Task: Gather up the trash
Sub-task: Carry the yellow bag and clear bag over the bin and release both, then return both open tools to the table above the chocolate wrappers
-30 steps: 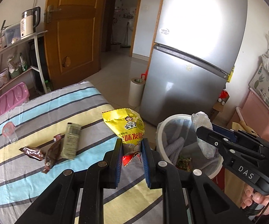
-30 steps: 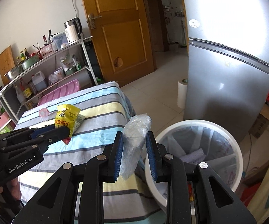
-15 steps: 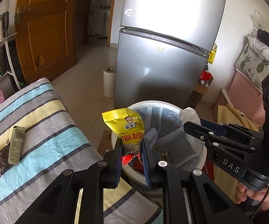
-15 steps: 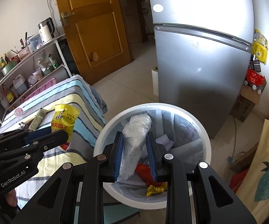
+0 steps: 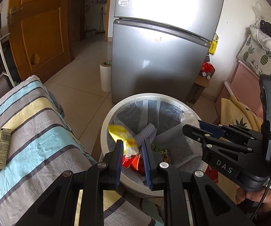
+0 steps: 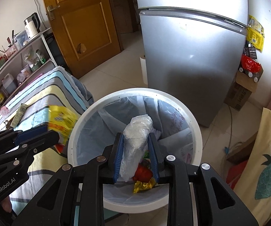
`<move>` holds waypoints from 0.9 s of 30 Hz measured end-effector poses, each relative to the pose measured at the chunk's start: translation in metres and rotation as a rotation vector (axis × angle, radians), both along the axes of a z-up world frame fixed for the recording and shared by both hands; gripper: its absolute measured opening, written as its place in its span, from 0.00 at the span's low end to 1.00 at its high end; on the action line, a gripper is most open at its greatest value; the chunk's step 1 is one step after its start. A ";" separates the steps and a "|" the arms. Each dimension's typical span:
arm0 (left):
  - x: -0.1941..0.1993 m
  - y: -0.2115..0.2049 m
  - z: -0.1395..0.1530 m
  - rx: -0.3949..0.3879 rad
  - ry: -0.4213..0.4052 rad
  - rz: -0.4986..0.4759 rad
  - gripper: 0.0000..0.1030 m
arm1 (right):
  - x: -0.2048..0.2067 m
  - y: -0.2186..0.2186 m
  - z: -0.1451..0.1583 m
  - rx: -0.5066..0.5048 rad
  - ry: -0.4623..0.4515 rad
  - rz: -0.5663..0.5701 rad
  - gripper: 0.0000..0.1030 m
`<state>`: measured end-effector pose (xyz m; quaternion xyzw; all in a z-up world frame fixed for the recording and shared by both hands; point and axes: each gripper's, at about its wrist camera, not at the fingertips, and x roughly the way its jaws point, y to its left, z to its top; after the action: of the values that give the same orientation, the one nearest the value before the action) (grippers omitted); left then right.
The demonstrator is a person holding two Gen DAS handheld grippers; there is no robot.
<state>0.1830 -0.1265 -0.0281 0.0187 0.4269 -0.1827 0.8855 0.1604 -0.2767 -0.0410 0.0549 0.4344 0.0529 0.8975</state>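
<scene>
Crinkled clear plastic wad [image 6: 137, 141] over round bin [image 6: 195, 126]

place: home, a lived-in kitchen-cum-living room | signs: silver fridge [image 6: 191, 56] on tiled floor [image 5: 86, 94]; wooden door [image 6: 82, 22]; shelf [image 6: 20, 56] with kettle [image 6: 30, 28], bottles and jars; striped cloth on tabletop [image 5: 31, 131]; lined white bin [image 6: 135, 98]; pineapple-print pillows [image 5: 257, 54]
</scene>
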 end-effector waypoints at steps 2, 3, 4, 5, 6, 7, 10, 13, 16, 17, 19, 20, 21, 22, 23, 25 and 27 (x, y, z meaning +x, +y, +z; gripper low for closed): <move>0.001 0.001 0.000 -0.001 0.002 0.003 0.31 | 0.000 0.000 0.000 -0.010 -0.004 -0.010 0.33; 0.000 0.002 0.000 -0.001 0.000 0.007 0.33 | 0.000 -0.001 0.000 -0.005 -0.002 -0.013 0.36; 0.000 0.002 0.000 -0.002 -0.001 0.010 0.35 | 0.000 -0.001 0.000 0.004 -0.001 -0.012 0.45; 0.000 0.003 0.000 -0.001 -0.001 0.014 0.35 | 0.000 -0.001 0.000 0.008 -0.002 -0.011 0.49; 0.000 0.004 0.000 0.000 -0.002 0.019 0.35 | 0.000 0.000 0.000 0.006 -0.005 -0.012 0.49; 0.000 0.005 0.001 0.000 -0.002 0.021 0.36 | -0.001 0.001 0.000 0.001 -0.006 -0.012 0.49; -0.001 0.008 0.002 -0.006 -0.003 0.031 0.37 | -0.002 0.002 0.001 -0.001 -0.006 -0.018 0.49; -0.003 0.013 0.005 -0.008 -0.010 0.040 0.38 | -0.003 0.004 0.004 0.007 -0.011 -0.017 0.49; -0.006 0.022 0.009 -0.010 -0.017 0.058 0.38 | -0.005 0.008 0.007 0.014 -0.018 -0.015 0.49; -0.008 0.024 0.012 -0.012 -0.021 0.062 0.38 | -0.006 0.010 0.009 0.017 -0.023 -0.013 0.49; -0.011 0.030 0.016 -0.017 -0.032 0.069 0.39 | -0.007 0.015 0.012 0.018 -0.030 -0.007 0.49; -0.013 0.033 0.018 -0.019 -0.037 0.077 0.39 | -0.007 0.017 0.013 0.019 -0.033 -0.002 0.49; -0.014 0.036 0.021 -0.022 -0.041 0.082 0.41 | -0.008 0.020 0.015 0.021 -0.036 0.002 0.49; -0.016 0.040 0.023 -0.029 -0.045 0.090 0.41 | -0.008 0.023 0.016 0.023 -0.040 0.006 0.49; -0.017 0.046 0.024 -0.035 -0.048 0.099 0.42 | -0.009 0.026 0.018 0.026 -0.043 0.010 0.49; -0.020 0.054 0.027 -0.040 -0.049 0.114 0.42 | -0.010 0.032 0.020 0.033 -0.048 0.020 0.49; -0.022 0.065 0.029 -0.039 -0.053 0.135 0.42 | -0.010 0.040 0.022 0.035 -0.050 0.032 0.49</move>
<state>0.1608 -0.0619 0.0012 -0.0224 0.3999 -0.1302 0.9070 0.1502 -0.2366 -0.0190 0.0621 0.4115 0.0762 0.9061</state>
